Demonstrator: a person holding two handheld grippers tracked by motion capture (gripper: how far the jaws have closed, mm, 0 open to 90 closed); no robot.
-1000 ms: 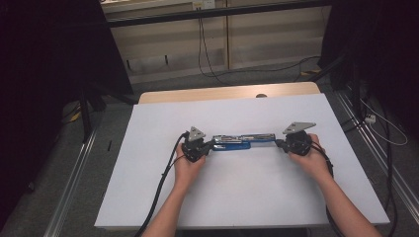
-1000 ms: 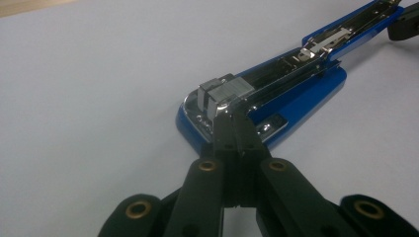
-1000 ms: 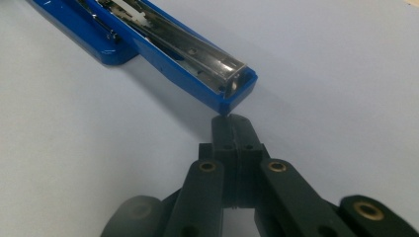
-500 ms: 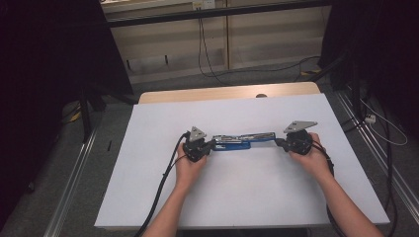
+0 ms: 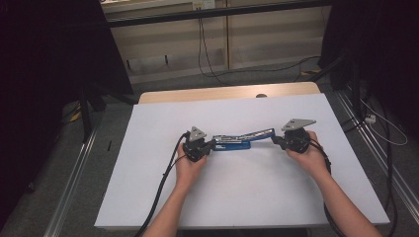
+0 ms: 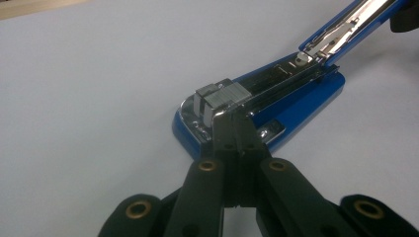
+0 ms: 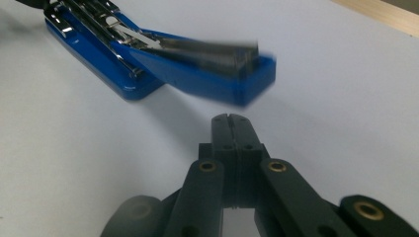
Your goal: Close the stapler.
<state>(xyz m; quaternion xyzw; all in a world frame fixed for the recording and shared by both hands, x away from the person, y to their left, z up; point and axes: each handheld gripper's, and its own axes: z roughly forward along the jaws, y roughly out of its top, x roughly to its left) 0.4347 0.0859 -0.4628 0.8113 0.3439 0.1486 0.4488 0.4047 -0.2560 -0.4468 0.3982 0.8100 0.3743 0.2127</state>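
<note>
Stapler (image 5: 232, 142), blue, opened out flat-ish on the white table (image 5: 148, 197), mid-table between the two grippers. Long axis runs across the table, left to right. Base end with the staple tray points toward the left gripper (image 6: 233, 129); the lid (image 7: 217, 69) is swung up and back, its free end pointing toward the right gripper (image 7: 230, 121).

Progress, judged: lid already open, a block of staples (image 6: 220, 98) sitting at the tray's front; closing the lid remains.

Left gripper: jaws pressed together, tips against the staple block. Right gripper: jaws together, empty, just short of the lid.
</note>
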